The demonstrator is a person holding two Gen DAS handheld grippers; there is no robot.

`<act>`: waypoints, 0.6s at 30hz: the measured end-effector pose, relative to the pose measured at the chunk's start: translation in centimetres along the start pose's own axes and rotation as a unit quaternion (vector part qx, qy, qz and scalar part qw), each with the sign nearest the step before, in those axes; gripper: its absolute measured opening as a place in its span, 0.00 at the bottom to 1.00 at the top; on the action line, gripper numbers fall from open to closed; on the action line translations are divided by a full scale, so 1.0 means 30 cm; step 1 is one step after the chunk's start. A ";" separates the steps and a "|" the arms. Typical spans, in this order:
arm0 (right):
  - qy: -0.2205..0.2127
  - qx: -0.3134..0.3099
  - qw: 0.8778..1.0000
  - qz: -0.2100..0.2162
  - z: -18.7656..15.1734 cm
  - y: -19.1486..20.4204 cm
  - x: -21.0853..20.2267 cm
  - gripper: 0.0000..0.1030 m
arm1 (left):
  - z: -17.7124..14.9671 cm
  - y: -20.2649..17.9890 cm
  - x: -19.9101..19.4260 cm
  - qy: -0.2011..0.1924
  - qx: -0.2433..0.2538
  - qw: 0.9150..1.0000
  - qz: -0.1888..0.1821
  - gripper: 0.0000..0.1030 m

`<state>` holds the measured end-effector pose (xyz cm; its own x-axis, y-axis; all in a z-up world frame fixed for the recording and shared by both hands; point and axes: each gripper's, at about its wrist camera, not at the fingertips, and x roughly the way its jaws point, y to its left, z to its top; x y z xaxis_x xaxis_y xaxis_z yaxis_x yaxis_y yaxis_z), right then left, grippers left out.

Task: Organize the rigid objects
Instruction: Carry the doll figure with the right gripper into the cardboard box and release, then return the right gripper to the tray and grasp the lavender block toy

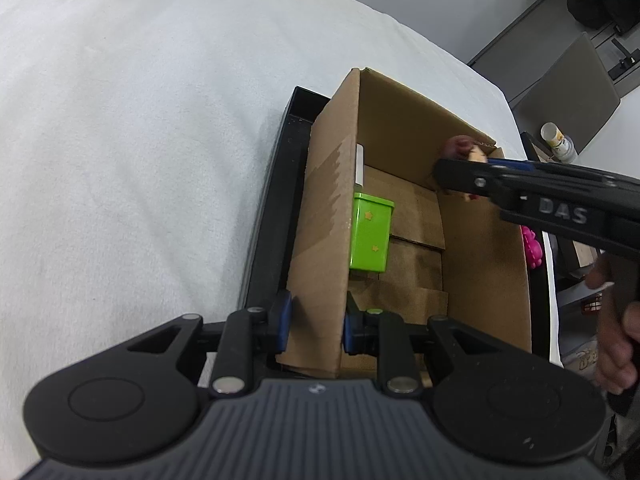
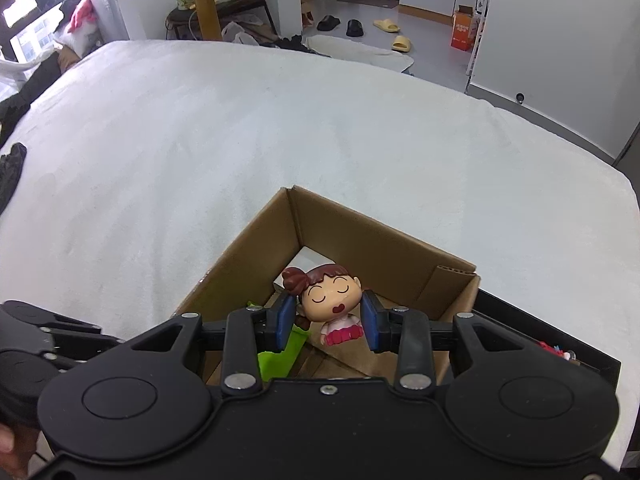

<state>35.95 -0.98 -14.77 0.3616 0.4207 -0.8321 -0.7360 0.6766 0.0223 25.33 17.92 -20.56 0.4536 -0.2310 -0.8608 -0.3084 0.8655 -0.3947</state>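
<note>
Your right gripper (image 2: 329, 316) was clamped on the doll figurine (image 2: 334, 300), blue pads (image 2: 285, 318) squeezing its head from both sides, body hanging upright below them, over the open cardboard box (image 1: 486, 248). Box floor lay straight below your fingers, so the drop was down; the green tin (image 1: 370, 234) stood off toward the left wall. Your left gripper (image 1: 316, 322) was pinched nearly closed on the box's near wall, steadying it; doll had brown bun hair, closed eyes, a pink skirt, hard glossy plastic.
</note>
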 end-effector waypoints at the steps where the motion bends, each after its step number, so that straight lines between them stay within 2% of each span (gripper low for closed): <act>1: 0.001 0.001 1.000 0.001 0.001 0.003 0.009 0.34 | 0.001 0.002 0.000 0.000 -0.001 1.000 0.000 0.23; 4: -0.005 -0.003 1.000 -0.005 0.002 0.014 0.026 0.36 | 0.001 0.001 -0.002 0.000 -0.002 1.000 0.001 0.23; 6: -0.013 -0.004 1.000 -0.011 0.001 0.019 0.023 0.42 | 0.002 0.001 -0.004 0.000 -0.001 1.000 0.002 0.23; 13: -0.013 0.022 1.000 -0.002 -0.020 -0.032 -0.024 0.44 | 0.010 -0.001 -0.003 0.001 -0.006 1.000 0.007 0.23; 18: -0.014 0.027 1.000 0.000 -0.046 -0.067 -0.084 0.54 | 0.009 -0.011 0.002 0.001 -0.004 1.000 0.011 0.23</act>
<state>35.72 -4.22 -13.49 0.3778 0.4368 -0.8164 -0.7040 0.7082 0.0532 25.69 17.73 -20.40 0.4441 -0.2129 -0.8703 -0.3256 0.8666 -0.3781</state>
